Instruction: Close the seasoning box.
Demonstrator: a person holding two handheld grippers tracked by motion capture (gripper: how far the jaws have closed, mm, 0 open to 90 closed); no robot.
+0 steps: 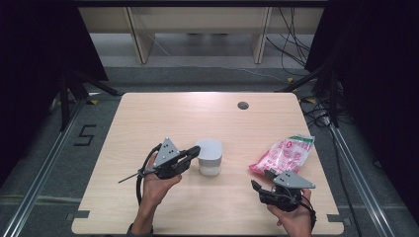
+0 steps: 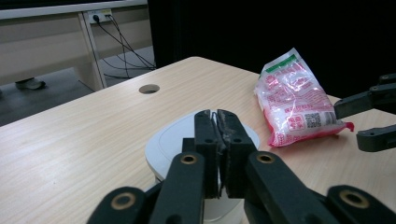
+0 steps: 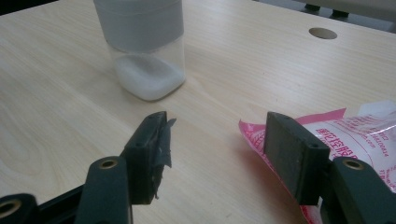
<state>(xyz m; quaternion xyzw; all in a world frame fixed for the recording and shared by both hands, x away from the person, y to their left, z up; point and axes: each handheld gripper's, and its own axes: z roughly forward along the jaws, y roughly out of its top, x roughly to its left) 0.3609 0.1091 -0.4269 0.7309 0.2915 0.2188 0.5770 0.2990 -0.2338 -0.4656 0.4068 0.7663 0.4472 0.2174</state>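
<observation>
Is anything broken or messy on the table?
Nothing is spilled. One oddity: the black pad on the right gripper has frayed tape peeling off one finger. The lidded clear container stands upright.

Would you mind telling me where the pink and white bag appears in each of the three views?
High view: the pink and white bag lies right of centre, beyond the right gripper.
Left gripper view: upper right, beyond the closed jaws.
Right gripper view: lower right, beside the right-hand jaw.
Shared landmark: the round hole in the table.
</observation>
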